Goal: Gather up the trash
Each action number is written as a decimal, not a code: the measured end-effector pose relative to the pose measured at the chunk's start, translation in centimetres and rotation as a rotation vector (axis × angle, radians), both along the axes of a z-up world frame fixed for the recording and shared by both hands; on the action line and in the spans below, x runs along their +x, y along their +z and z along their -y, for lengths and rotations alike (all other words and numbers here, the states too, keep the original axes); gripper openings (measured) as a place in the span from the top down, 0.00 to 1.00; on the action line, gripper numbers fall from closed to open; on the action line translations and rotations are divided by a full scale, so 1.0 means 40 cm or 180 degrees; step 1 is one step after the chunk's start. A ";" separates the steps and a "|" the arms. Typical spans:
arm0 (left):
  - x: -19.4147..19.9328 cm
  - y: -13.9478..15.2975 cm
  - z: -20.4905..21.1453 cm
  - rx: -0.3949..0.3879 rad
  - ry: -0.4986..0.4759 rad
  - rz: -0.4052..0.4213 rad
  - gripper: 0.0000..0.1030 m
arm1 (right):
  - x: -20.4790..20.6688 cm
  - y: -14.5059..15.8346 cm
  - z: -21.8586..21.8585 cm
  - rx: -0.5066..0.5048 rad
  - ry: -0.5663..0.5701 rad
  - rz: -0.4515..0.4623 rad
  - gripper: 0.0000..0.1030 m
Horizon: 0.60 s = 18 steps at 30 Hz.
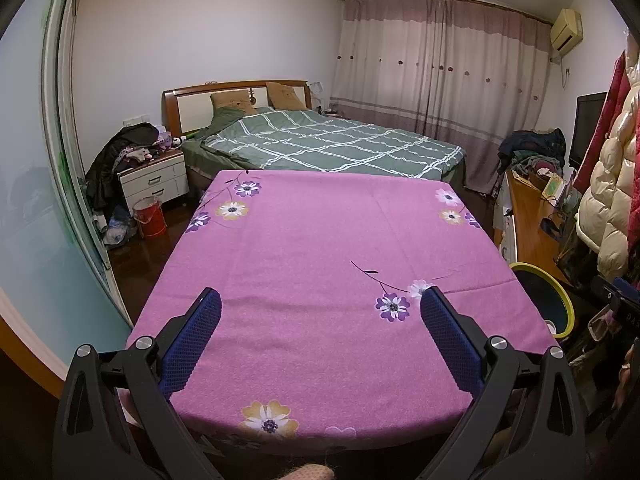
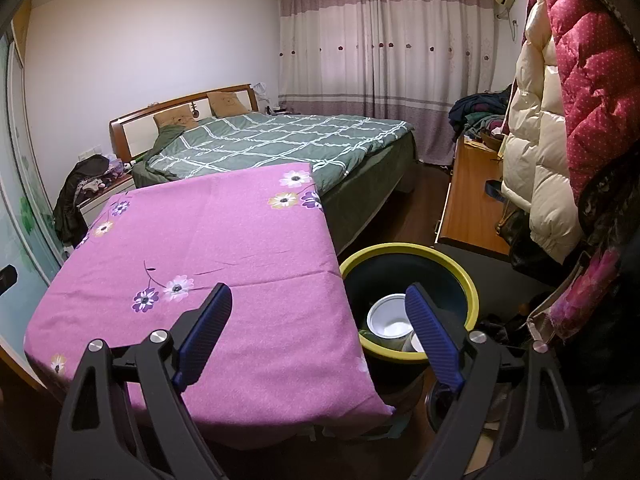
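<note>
Trash: a white round plastic bowl (image 2: 387, 316) lies inside the dark round bin with a yellow rim (image 2: 472, 288), tilted, its hollow side facing up toward the camera. A second white cup-like piece (image 2: 416, 342) sits just beside it, lower in the bin and partly hidden by the right jaw pad. Something greenish shows at the bin's near inner wall; cannot tell what it is.

Right gripper (image 2: 318, 300): jaws spread wide apart, nothing between them. The left pad hangs over the worktop's edge, the right pad over the bin mouth. Pads are blue with a ribbed texture, on black arms.

Left gripper (image 1: 320, 304): jaws wide apart, holding nothing, both pads over the worktop. Pads here read as blue with a fine mesh grain.

Worktop (image 1: 320, 240): covered by a magenta cloth with a fine speckled weave and printed purple, white and tan flowers; faint fold creases run across it. Its right edge drops straight off beside the bin, which stands on the floor touching or just beside that edge. In the left wrist view only an arc of the yellow rim (image 1: 560, 292) shows right of the jaws.

Beyond the jaws: a bed with a green checked quilt (image 1: 332, 144) abuts the worktop's far edge. Right of the bin, a wooden cabinet top (image 2: 468, 212) and hanging puffer coats (image 2: 532, 160) narrow the passage.
</note>
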<state>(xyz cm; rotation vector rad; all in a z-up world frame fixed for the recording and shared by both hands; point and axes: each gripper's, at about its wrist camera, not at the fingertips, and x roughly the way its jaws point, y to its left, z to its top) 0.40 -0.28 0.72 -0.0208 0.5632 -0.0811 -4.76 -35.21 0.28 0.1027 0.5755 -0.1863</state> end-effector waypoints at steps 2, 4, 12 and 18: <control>-0.001 0.002 0.001 -0.0003 0.0002 0.0001 0.05 | 0.003 -0.004 -0.002 0.0001 -0.0005 -0.0002 0.18; 0.000 0.000 0.000 0.0001 0.0005 0.0001 0.05 | 0.004 -0.004 -0.002 0.0004 -0.0002 -0.0003 0.18; -0.001 0.002 0.001 -0.0002 0.0001 -0.0001 0.05 | 0.008 -0.009 -0.001 0.0006 -0.0001 -0.0016 0.18; -0.001 0.003 0.001 0.0003 0.0003 -0.0002 0.05 | 0.009 -0.009 0.000 0.0006 -0.0001 -0.0018 0.18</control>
